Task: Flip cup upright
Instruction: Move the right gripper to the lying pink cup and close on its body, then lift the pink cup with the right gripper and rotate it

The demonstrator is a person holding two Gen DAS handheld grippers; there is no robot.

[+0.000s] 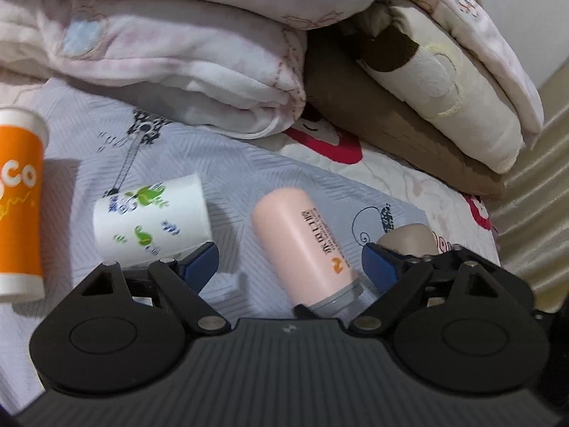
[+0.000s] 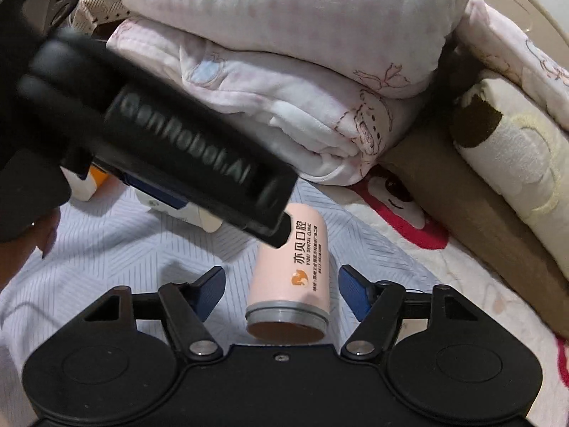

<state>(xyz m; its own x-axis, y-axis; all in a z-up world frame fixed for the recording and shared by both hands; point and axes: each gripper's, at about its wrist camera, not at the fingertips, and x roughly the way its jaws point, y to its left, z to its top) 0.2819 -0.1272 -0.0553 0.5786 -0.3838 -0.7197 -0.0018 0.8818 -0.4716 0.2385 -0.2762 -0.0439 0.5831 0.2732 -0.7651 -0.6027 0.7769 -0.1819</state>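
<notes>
Right gripper (image 2: 281, 288) hangs low over the bedsheet (image 2: 117, 249), jaws spread wide, blue fingertips (image 2: 213, 284) flanking the pink cup (image 2: 290, 270) without touching it. The cup lies on its side between them, long axis running away from the camera, its grey threaded mouth facing back at the gripper, closed end pointing toward the folded blankets (image 2: 284, 82).

Left gripper (image 1: 284, 267) is also spread open, holding nothing, tilted down over the same sheet (image 1: 89, 135). From its view the pink cup (image 1: 306, 245) slants, mouth toward the lower right, base up and left, lying between the blue fingertips (image 1: 199, 267).

Only the left wrist view shows the white paper cup (image 1: 149, 220) with green print on its side, just beside the left finger, and an orange container (image 1: 19, 206) standing at the far left edge. Only the right wrist view shows the left gripper's black body (image 2: 160, 135) crossing diagonally above the cup, blurred lettering on it.
</notes>
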